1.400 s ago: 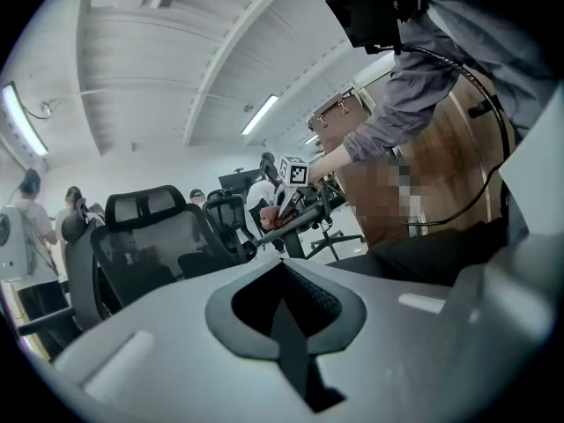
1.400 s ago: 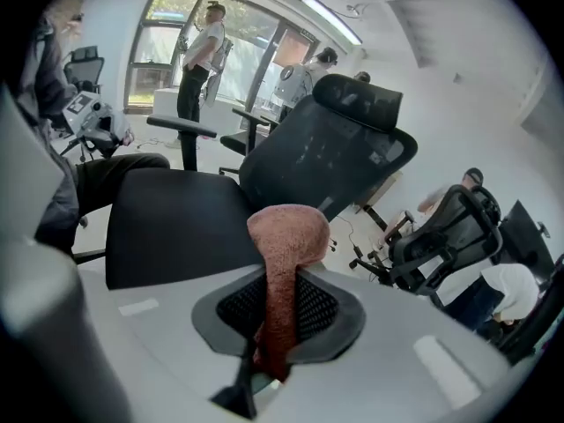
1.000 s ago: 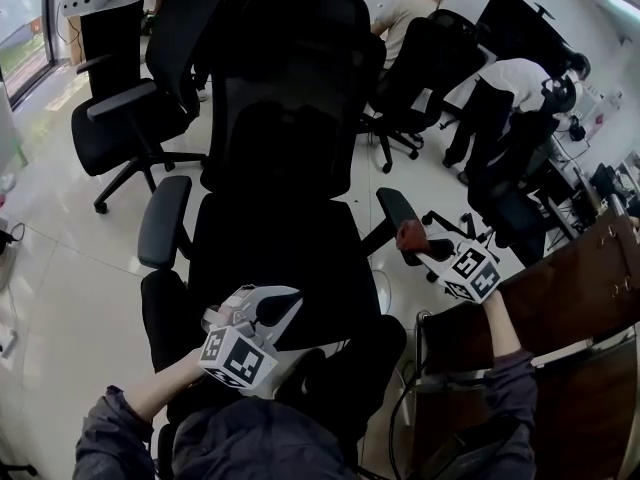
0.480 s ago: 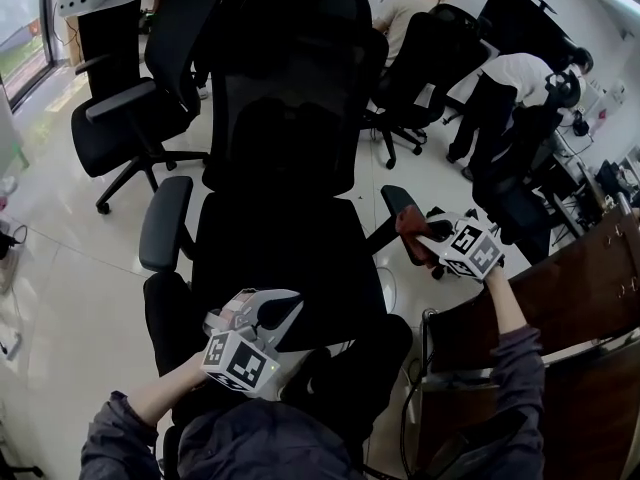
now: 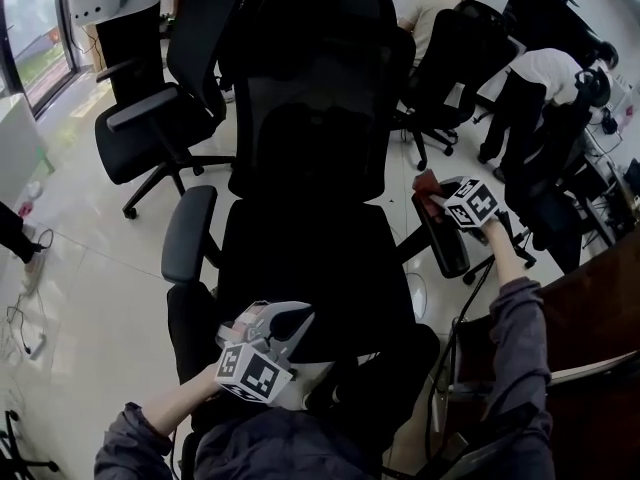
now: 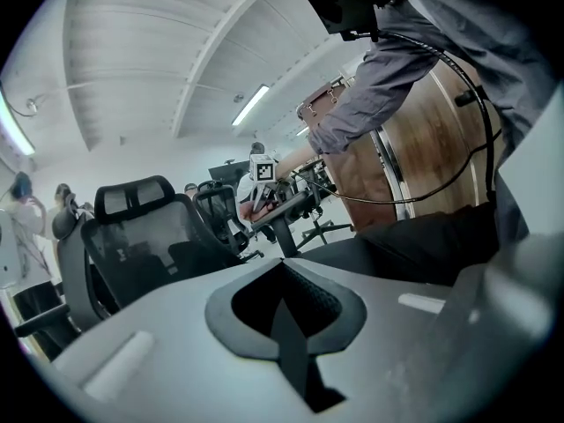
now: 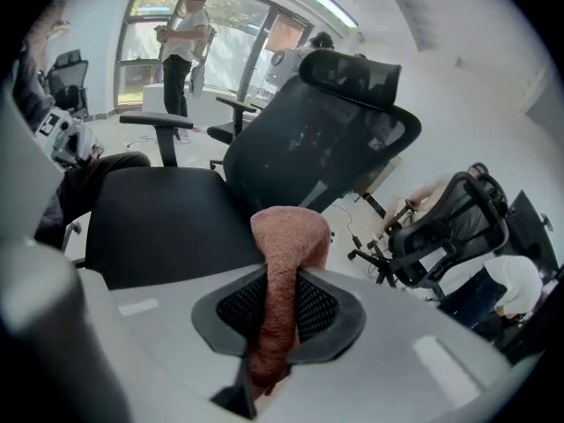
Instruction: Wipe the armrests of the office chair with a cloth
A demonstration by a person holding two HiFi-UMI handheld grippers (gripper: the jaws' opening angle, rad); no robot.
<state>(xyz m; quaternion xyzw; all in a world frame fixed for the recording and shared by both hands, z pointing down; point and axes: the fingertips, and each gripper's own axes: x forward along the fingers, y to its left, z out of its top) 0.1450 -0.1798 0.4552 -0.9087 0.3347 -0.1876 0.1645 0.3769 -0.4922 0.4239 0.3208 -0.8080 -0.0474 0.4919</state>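
Note:
A black mesh office chair (image 5: 300,168) fills the head view, with a left armrest (image 5: 188,233) and a right armrest (image 5: 445,233). My right gripper (image 5: 432,192) is shut on a reddish-brown cloth (image 5: 427,182) at the far end of the right armrest. The right gripper view shows the cloth (image 7: 282,263) pinched between the jaws, in front of the chair seat (image 7: 163,218). My left gripper (image 5: 268,330) hangs low over the seat's front edge, shut with nothing in it. In the left gripper view the jaws (image 6: 286,311) meet, and the right gripper (image 6: 260,173) shows far off on the armrest (image 6: 286,210).
Other black office chairs (image 5: 160,118) stand to the left and behind. Several people (image 5: 535,88) work at desks at the back right. A wooden desk (image 5: 600,308) and hanging cables (image 5: 455,368) lie close on the right. White tiled floor (image 5: 80,298) stretches to the left.
My right gripper has slid the cloth along the right armrest from its near end toward its far end. The left gripper has stayed over the seat's front edge.

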